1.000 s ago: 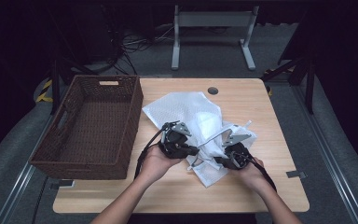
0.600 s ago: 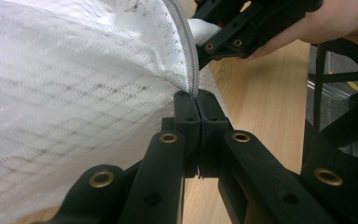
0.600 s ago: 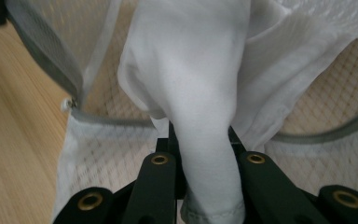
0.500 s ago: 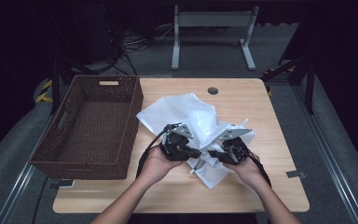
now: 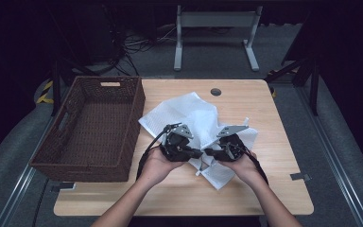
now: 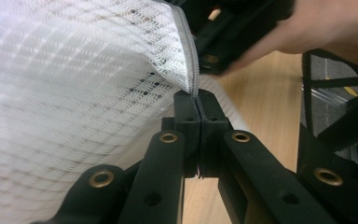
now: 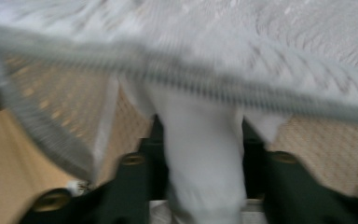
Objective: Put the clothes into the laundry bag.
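Observation:
A white mesh bag [image 5: 194,113] lies crumpled on the wooden table [image 5: 269,189], lifted at its near side between my two hands. My left gripper [image 5: 198,153] is shut on the bag's zipper edge [image 6: 192,70], and the mesh [image 6: 74,93] hangs away to the left of its jaws in the left gripper view. My right gripper [image 5: 208,152] faces the left one tip to tip. Its jaws have just been opening and now stand apart, with a white fold of the bag [image 7: 203,154] still lying between them. The zipper [image 7: 191,77] runs blurred across above it.
An empty brown wicker basket [image 5: 136,106] stands on the table's left side, close beside the bag. A round cable hole [image 5: 215,91] sits near the table's far edge. Bare wood lies to the right of the bag and along the front edge.
The right gripper has moved left and a little up, closing in on the left one, and its jaws have spread. The bag has bunched up higher between the hands. The left hand kept still.

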`<state>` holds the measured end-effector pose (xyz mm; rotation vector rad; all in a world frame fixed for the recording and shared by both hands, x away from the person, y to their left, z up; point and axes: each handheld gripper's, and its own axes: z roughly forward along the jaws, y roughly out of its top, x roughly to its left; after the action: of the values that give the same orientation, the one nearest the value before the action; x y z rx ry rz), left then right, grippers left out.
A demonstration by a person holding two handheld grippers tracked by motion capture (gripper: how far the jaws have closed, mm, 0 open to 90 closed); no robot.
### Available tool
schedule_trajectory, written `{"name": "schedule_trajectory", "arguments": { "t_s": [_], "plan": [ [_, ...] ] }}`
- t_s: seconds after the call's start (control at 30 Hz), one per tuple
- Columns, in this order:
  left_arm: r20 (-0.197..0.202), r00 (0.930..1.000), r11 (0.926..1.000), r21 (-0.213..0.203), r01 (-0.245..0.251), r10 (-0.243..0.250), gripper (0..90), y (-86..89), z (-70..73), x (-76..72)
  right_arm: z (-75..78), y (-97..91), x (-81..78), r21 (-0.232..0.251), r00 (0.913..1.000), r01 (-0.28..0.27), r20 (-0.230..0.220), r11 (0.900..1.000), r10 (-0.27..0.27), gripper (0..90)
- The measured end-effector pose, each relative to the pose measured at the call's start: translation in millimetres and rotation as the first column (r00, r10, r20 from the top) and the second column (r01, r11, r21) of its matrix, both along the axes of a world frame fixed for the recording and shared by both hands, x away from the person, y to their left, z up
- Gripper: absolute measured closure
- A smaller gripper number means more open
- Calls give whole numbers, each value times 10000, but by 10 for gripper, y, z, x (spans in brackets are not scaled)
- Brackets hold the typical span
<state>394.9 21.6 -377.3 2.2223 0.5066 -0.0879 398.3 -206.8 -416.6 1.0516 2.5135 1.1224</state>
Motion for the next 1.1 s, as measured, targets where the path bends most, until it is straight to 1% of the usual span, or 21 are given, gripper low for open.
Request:
{"name": "schedule_trajectory", "arguments": {
  "t_s": [0.03, 0.07, 0.13, 0.17, 0.23, 0.33, 0.37, 0.47, 0.5, 0.53, 0.6, 0.63, 0.77, 0.8, 0.87, 0.9, 1.0, 1.1],
  "plan": [
    [-21, 10000, 10000, -38, -19, 19, 892, 7, -6, 7, 41, -40, -47, -44, 9999, -40, 92, 10000, 41, 461],
    [-9, 10000, 10000, -19, -31, 31, 892, 10, -7, 9, 74, -87, -89, -99, 9997, -78, 213, 9999, 80, 416],
    [-12, 10000, 10000, -3, -46, 46, 892, 11, -7, 7, 120, -181, -156, 2, 9996, -97, 268, 10000, 97, 352],
    [-12, 10000, 10000, -3, -46, 46, 892, 11, -7, 7, 120, -181, -156, 2, 9996, -97, 268, 10000, 97, 352],
    [29, 10000, 10000, -4, -39, 39, 892, 6, -4, 3, 149, -290, -211, -14, 9992, -132, 364, 9999, 133, 325],
    [39, 10000, 10000, 34, -35, 35, 892, 10, 1, 2, 142, -436, -236, -28, 9996, -198, 203, 9998, 198, 295],
    [32, 10000, 10000, 35, -49, 49, 892, 14, 1, 2, 130, -482, -250, -1, 9997, -183, 154, 9998, 183, 301],
    [13, 10000, 10000, 31, -43, 43, 892, 22, 4, 4, 62, -570, -289, -175, 9999, -127, -31, 9998, 126, 398],
    [18, 10000, 10000, 41, -48, 47, 892, 23, 5, 5, 14, -598, -296, -328, 9998, -112, -177, 9994, 107, 501],
    [18, 10000, 10000, 41, -48, 47, 892, 23, 5, 5, -34, -613, -291, -428, 9993, -159, -355, 9990, 144, 558],
    [46, 10000, 10000, 23, -49, 49, 892, 18, 7, 1, -94, -603, -265, -547, 9986, -137, -522, 9984, 109, 636],
    [46, 10000, 10000, 23, -49, 49, 892, 18, 7, 1, -122, -590, -252, -518, 9979, -241, -607, 9984, 209, 667],
    [59, 10000, 10000, 40, -14, 13, 892, 14, 8, -2, -174, -545, -213, -484, 9968, -355, -732, 9982, 319, 695],
    [47, 10000, 10000, 57, -12, 12, 892, 14, 7, -1, -190, -530, -200, -486, 9968, -353, -734, 9982, 317, 691],
    [35, 10000, 10000, 81, 22, -23, 892, 8, 3, -2, -228, -503, -173, -335, 9951, -460, -895, 9984, 428, 679],
    [41, 10000, 10000, 79, 11, -11, 892, 4, 1, -5, -252, -478, -163, -334, 9939, -517, -997, 9981, 482, 668],
    [46, 10000, 10000, 75, 34, -34, 892, -3, 1, -9, -296, -417, -140, -546, 9932, -526, -1066, 9971, 465, 670],
    [37, 10000, 10000, 79, 52, -53, 892, -7, -3, -11, -336, -374, -98, -715, 9939, -428, -1043, 9965, 352, 703]
  ]
}}
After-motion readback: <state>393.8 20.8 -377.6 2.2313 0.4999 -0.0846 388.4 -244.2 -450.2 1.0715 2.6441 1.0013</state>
